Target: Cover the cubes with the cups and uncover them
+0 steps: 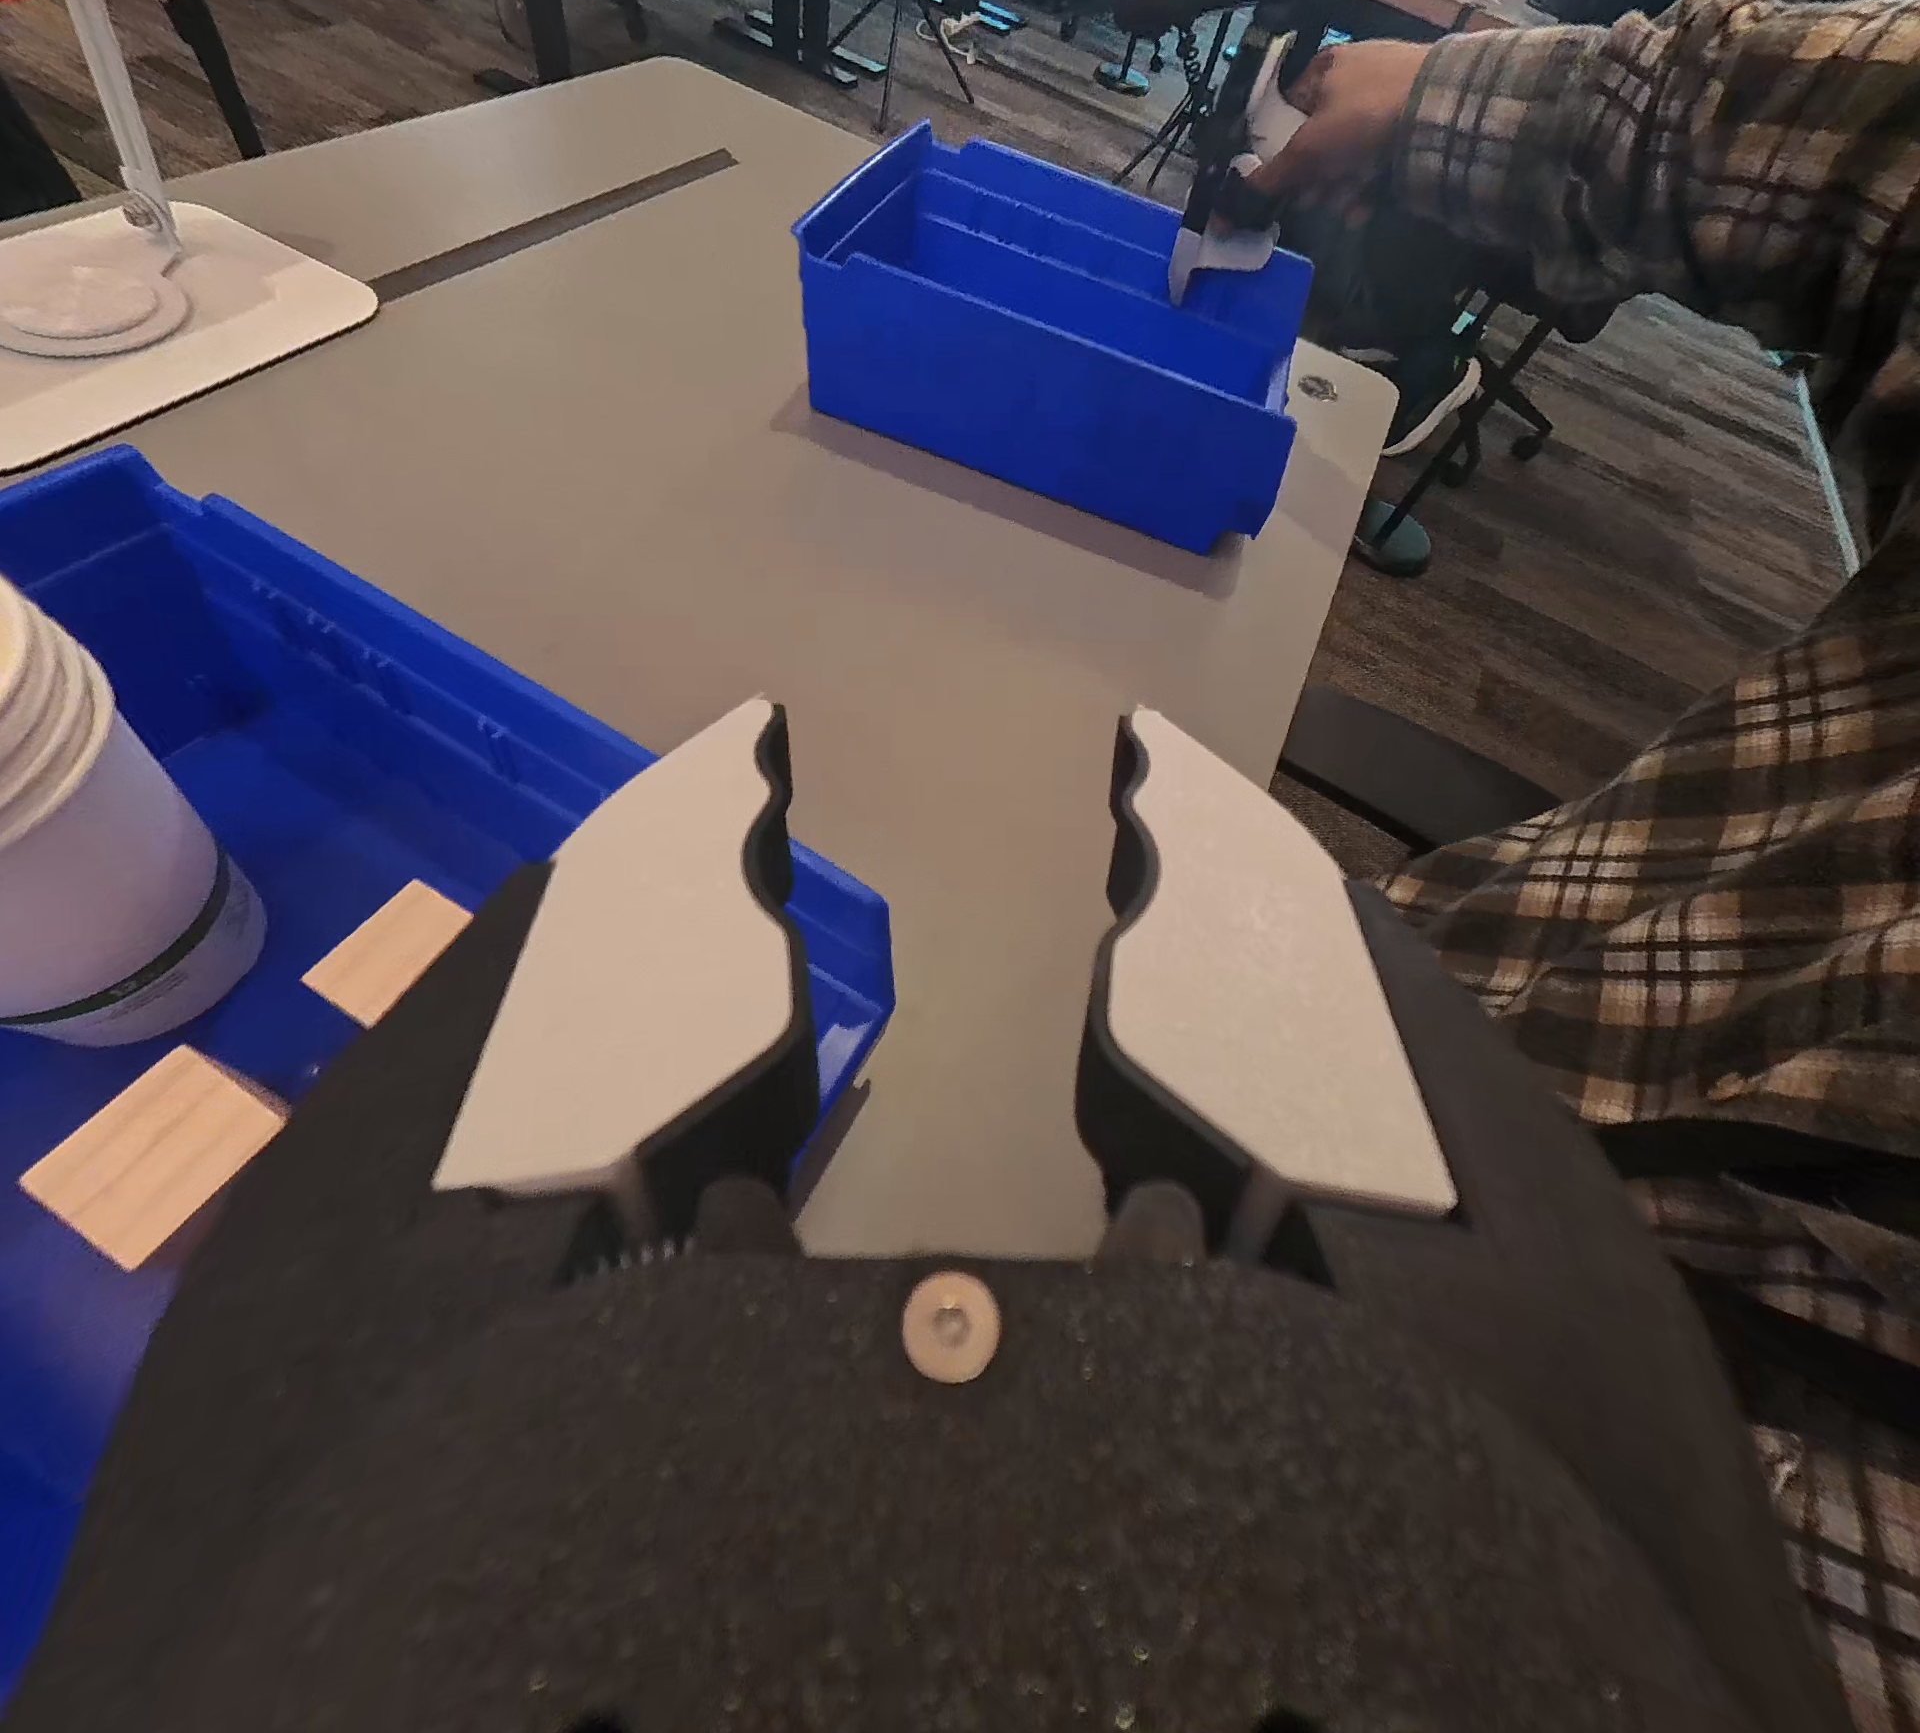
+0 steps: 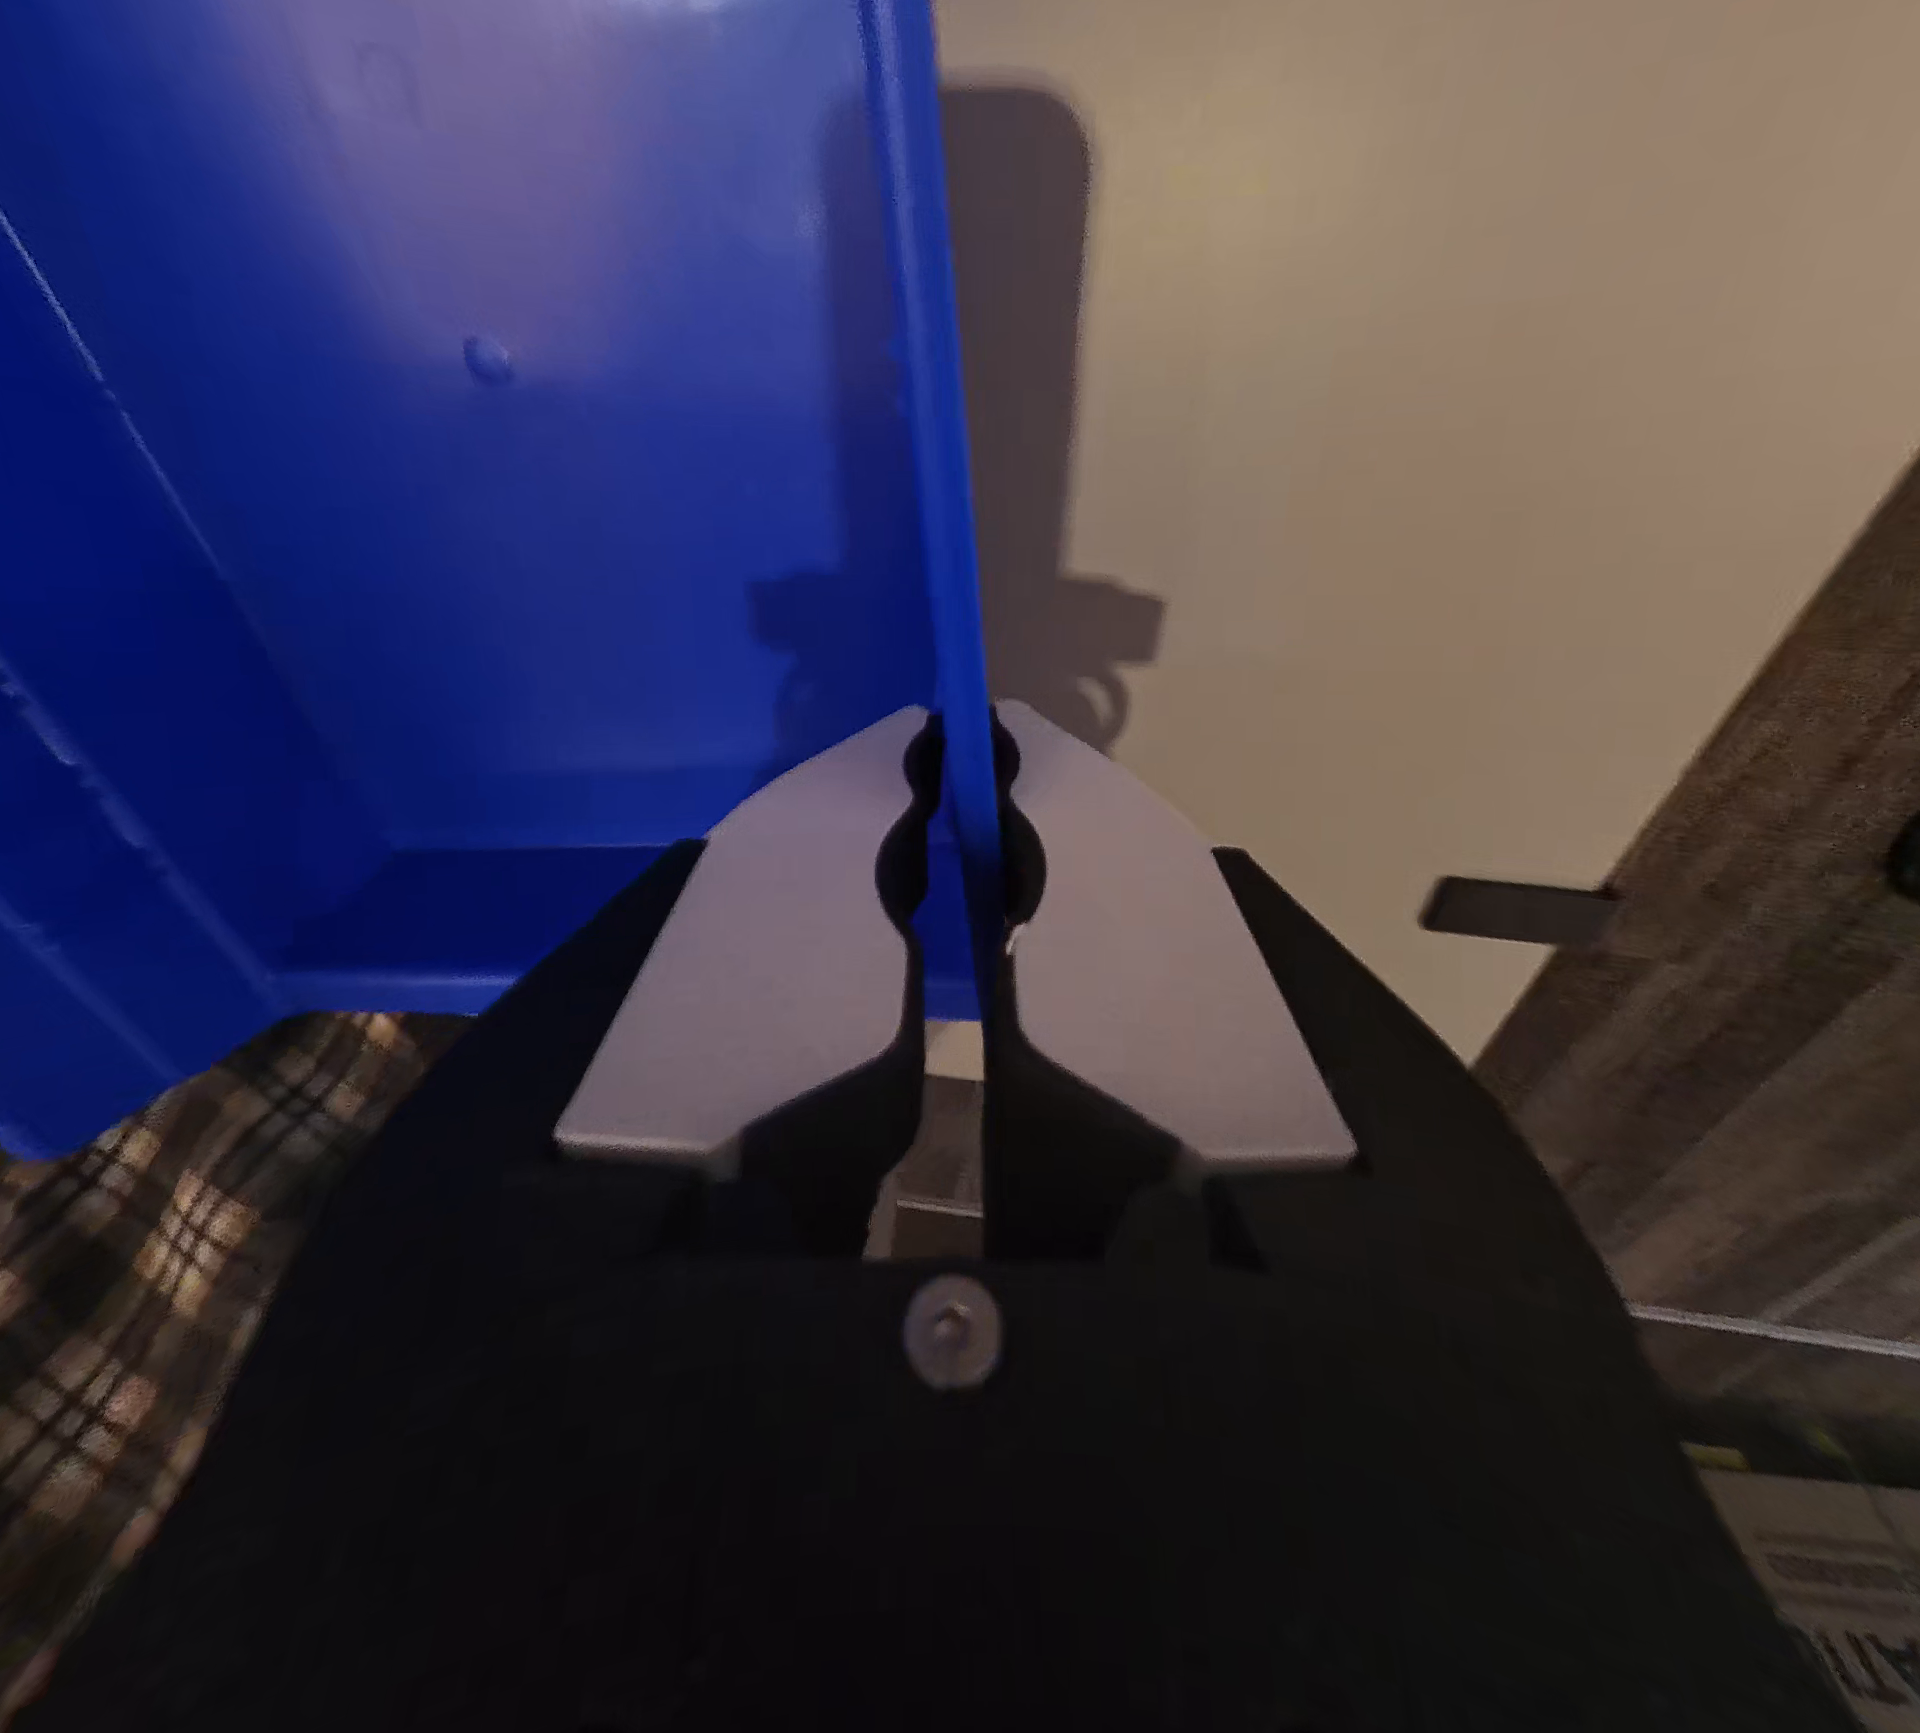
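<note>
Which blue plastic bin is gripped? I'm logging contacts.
The empty far blue plastic bin: the right gripper pinches its wall. The near blue bin, holding cups and wooden cubes, is untouched.

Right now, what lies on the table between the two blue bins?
Nothing: in the left wrist view, only bare grey table separates the near bin from the far bin.

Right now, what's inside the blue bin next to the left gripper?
The near blue bin holds a stack of white cups and two wooden cubes. The left gripper hides its near corner.
</note>
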